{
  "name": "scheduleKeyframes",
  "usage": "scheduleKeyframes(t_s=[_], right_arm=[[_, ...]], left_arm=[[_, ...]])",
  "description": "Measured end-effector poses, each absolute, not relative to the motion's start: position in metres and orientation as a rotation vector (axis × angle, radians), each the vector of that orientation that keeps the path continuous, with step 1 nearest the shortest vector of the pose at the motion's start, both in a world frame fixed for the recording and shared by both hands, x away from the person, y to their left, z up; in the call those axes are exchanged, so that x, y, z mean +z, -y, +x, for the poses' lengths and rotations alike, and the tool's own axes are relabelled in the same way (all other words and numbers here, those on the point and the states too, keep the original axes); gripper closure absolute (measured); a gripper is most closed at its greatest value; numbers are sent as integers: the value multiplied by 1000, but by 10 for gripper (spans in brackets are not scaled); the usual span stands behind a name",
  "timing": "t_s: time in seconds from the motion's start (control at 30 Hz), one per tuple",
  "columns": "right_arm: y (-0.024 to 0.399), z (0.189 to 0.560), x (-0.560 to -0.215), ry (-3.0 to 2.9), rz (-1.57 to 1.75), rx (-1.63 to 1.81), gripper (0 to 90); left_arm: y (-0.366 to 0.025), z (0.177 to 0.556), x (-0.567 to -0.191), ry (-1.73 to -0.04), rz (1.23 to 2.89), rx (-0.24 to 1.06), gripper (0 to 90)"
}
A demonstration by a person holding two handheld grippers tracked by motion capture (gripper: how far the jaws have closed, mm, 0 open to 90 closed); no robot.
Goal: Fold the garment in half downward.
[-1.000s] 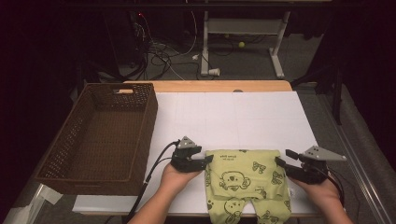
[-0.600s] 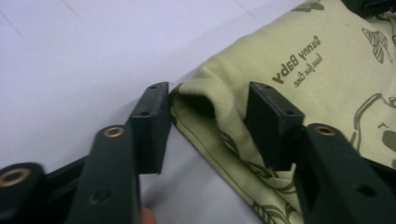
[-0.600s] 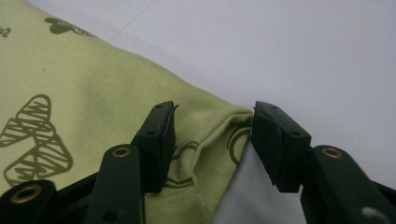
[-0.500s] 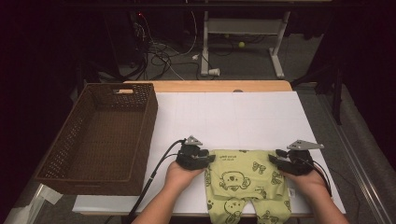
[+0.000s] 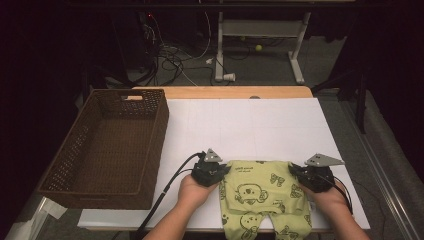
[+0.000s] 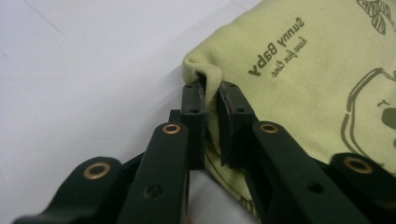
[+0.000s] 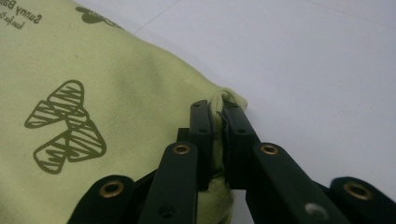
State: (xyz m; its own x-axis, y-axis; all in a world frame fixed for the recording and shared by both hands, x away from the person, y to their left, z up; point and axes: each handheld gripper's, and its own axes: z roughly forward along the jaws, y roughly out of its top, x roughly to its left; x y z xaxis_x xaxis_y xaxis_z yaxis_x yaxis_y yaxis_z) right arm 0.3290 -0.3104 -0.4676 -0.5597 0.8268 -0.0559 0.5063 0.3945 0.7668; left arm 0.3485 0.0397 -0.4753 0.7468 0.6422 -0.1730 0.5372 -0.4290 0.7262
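Yellow-green baby trousers (image 5: 260,195) — flat; printed.

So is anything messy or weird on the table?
Nothing much stands out. The green baby pants lie flat, though their legs hang past the table's near edge. The left gripper and right gripper each pinch a waist corner, bunching it slightly. The basket sits straight.

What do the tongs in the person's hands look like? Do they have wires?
Both are black. The left tongs carry a small grey three-cornered plate on top, and a thick black cable trails from them toward the table's near edge. The right tongs have a grey plate too. Close up, each has two flat black fingers with brass-coloured rivets. The forearms are bare, with no sleeves.
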Motion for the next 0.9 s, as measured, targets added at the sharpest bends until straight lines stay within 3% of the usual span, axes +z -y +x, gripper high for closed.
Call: scheduleKeyframes(t_s=[0.5,0.9], right_arm=[[317,331,-455,-2081,1152,1071,859],[301,379,-450,-2054,1126,1007,859]], left_arm=[[-42,365,-466,-897,2064,199,789],[-46,410,-460,-986,2037,275,786]])
